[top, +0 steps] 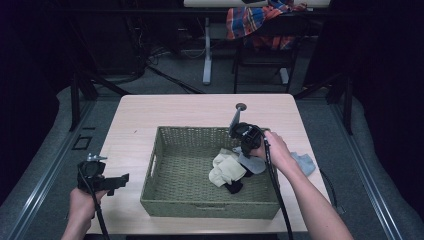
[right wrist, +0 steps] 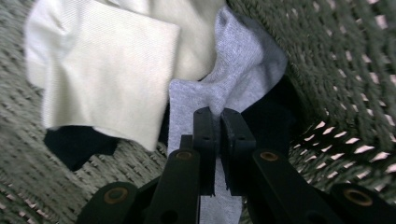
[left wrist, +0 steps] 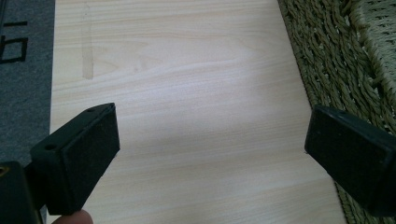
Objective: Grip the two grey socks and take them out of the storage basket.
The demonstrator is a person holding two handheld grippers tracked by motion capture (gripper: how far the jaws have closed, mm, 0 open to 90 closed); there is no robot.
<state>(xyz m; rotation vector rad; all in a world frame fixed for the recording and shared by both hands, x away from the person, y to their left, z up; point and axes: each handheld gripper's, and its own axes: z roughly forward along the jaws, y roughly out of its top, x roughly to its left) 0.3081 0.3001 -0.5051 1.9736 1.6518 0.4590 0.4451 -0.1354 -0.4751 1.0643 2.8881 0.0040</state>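
Two tools are working at the counter [top: 145,107], and we are watching the right tool [right wrist: 215,114] clamping a grey sock [right wrist: 243,65] inside the woven basket [top: 165,165]. In the right gripper view the sock's long axis is running away from the jaws, up toward the basket's far wall, with a fold of it pinched between the pads. In the high view the right tool [top: 248,142] is dipping into the basket's far right corner, and the grey sock [top: 252,163] is lying just under it.

We are finding the sock's toe and cuff hard to tell apart, since its near end is passing under the jaws and out of the picture. A black sock [right wrist: 74,142] is lying mostly hidden under a cream cloth [right wrist: 107,74], which is touching the grey sock on one side; another dark piece is sitting between the grey sock and the basket wall.

The left tool [top: 112,181] is hovering over the bare counter beside the basket's left wall, with its jaws standing wide apart and nothing between them. A pale blue cloth [top: 304,162] is lying on the counter outside the basket, partly covered by the right hand [top: 275,150].
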